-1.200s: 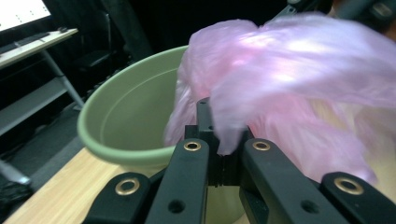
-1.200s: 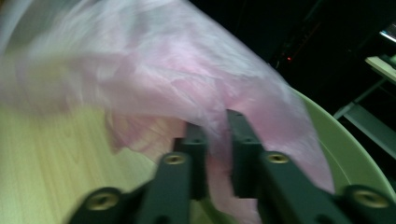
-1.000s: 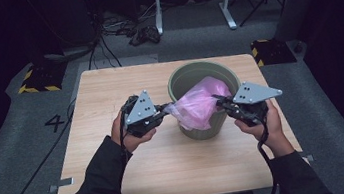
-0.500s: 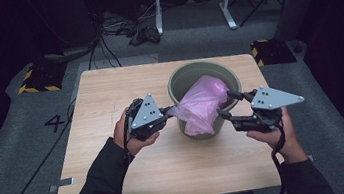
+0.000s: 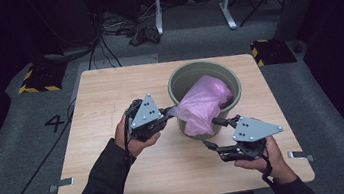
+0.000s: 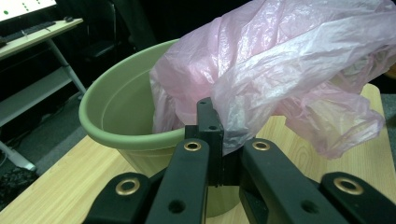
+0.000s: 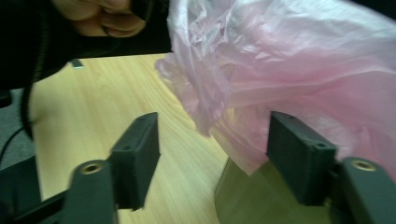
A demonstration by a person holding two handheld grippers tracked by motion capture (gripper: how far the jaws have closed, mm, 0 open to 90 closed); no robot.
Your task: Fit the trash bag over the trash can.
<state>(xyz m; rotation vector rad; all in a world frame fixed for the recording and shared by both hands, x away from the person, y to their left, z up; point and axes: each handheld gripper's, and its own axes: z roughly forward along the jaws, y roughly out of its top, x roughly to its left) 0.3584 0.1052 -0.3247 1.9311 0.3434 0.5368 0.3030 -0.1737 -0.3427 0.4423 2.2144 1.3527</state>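
Pink bag (image 5: 202,104) being fitted into green bin (image 5: 178,82) on bench (image 5: 99,99).
L claw (image 5: 168,112) pinches bag's edge at near-left rim; R claw (image 5: 221,132), just been closing (jaws apart, nothing pinched), needs a hem grab next, I'd judge.

sleeves: black | tools (image 5: 168,112): black jaws, brass screw rings | top plates: grey, three-cornered
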